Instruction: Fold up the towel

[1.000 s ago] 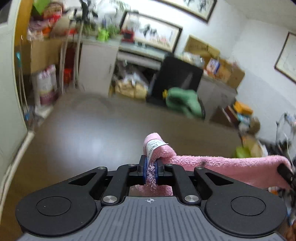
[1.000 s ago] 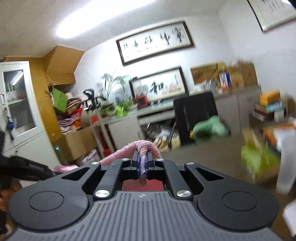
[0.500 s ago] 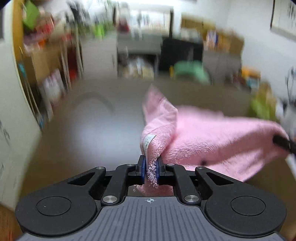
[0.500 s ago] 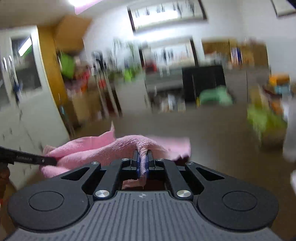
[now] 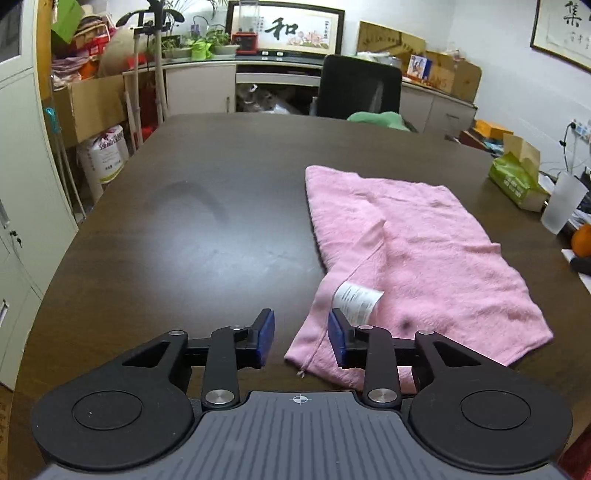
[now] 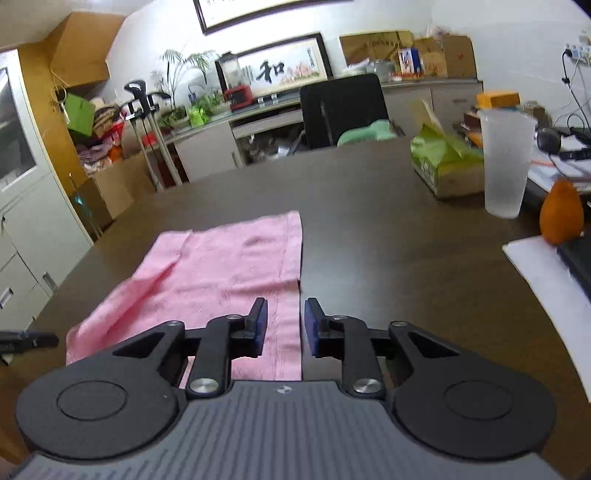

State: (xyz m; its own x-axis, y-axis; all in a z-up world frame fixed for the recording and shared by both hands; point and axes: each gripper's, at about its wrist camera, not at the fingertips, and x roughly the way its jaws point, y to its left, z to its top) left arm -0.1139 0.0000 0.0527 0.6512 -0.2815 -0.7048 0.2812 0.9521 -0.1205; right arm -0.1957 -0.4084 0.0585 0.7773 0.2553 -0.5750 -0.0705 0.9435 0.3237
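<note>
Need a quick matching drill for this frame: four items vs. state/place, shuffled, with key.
Items:
1. pink towel
2. left gripper
3. frosted plastic cup
4. care label

States:
A. upright on the table, beside the green tissue box
B. white, on the towel's near corner
C. open, holding nothing
D. lying flat on the dark table

Pairs: 1-D, 2-C, 3-A, 4-B

A cluttered office: a dark worktop (image 5: 207,192), black desk chair (image 5: 360,88), framed calligraphy (image 5: 284,29), cabinets (image 5: 199,90) and stacked cardboard boxes (image 5: 443,74).
</note>
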